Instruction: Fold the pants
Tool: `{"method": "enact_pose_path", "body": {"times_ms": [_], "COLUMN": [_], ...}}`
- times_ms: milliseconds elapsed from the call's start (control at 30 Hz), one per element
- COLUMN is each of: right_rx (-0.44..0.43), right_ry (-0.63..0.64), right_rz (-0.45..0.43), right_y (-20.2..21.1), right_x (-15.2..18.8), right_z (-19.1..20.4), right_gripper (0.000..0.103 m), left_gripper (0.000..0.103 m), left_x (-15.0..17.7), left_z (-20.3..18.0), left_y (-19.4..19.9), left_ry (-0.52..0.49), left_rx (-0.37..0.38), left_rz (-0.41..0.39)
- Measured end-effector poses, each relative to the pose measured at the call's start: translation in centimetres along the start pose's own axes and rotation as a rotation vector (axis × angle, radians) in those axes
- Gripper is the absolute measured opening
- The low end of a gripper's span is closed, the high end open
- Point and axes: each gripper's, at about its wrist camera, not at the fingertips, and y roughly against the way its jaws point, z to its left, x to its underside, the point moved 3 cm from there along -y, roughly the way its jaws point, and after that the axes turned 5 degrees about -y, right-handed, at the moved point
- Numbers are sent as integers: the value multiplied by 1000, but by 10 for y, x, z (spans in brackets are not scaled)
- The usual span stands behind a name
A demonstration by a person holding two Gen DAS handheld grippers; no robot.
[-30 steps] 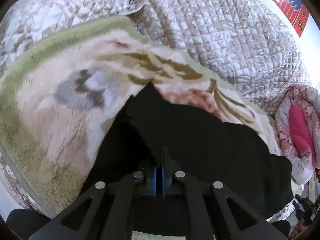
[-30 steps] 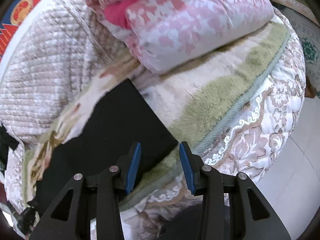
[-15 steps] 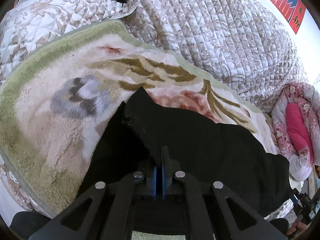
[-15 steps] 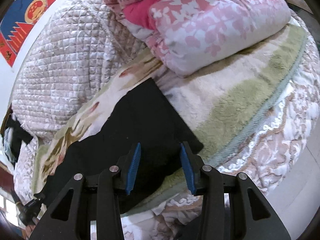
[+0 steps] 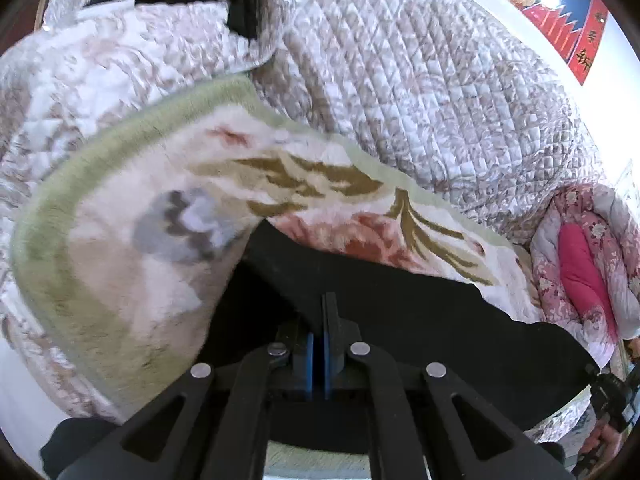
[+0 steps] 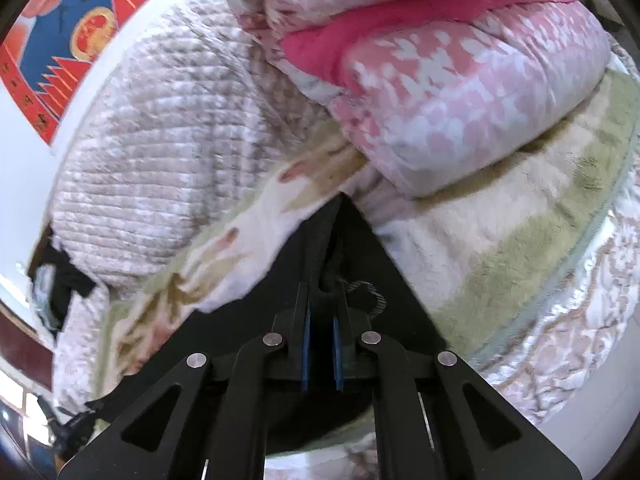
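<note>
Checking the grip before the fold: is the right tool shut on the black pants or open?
Shut on the black pants: the right tool has bunched black fabric pinched between its blue pads.

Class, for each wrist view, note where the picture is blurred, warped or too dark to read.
Left wrist view: fleece blanket smeared at left; black pants featureless; bright glare spot top right. Right wrist view: pink quilt motion-blurred; fisheye bends the edges in both.

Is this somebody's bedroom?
Most likely a bedroom. The black pants lie on a fluffy flowered blanket spread over a quilted bedspread, and a rolled pink quilt sits at one end.
</note>
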Motion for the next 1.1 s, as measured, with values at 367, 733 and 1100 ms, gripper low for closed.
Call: {"method": "enact_pose_path", "body": {"times_ms": [367,733,1100], "right_rx": [18,164,48], "right_ry": [-40,34,318], "right_rz": [14,-66,-4], "right_y": [3,20,-14], "right_x": [3,7,34], "right_z": [-9,-10,68], "right_gripper": [8,25,49], "left_gripper": [4,9,9], "left_x": [43,50,18], "left_z": [20,26,36], "left_y": [-20,-9,15], "left_ry": [22,9,44], "left_rx": [-44,-99,-205], "left_rz": [120,129,3]}}
